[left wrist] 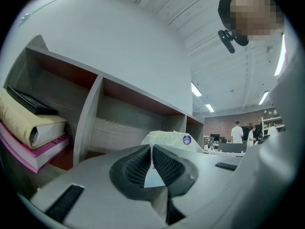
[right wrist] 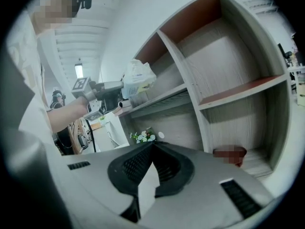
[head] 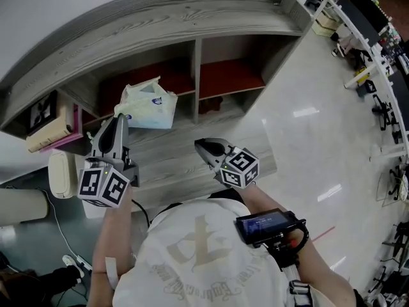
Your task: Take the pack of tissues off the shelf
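Left gripper (head: 119, 121): you pinch the tissue pack (head: 148, 105) by its wrapper edge to draw it off the shelf (head: 192, 18).
Right gripper (head: 204, 147): closed, empty, kept aside.

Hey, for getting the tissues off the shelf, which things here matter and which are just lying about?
In the job: pack of tissues, shelf, left gripper pinching the pack's edge.
Just lying about: books, flowers; right gripper shut, empty.

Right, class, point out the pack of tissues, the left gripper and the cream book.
pack of tissues (head: 150, 104), head view, middle of its wrapper.
left gripper (left wrist: 151, 148), left gripper view, where its fingers meet.
cream book (left wrist: 19, 116), left gripper view, its cover.
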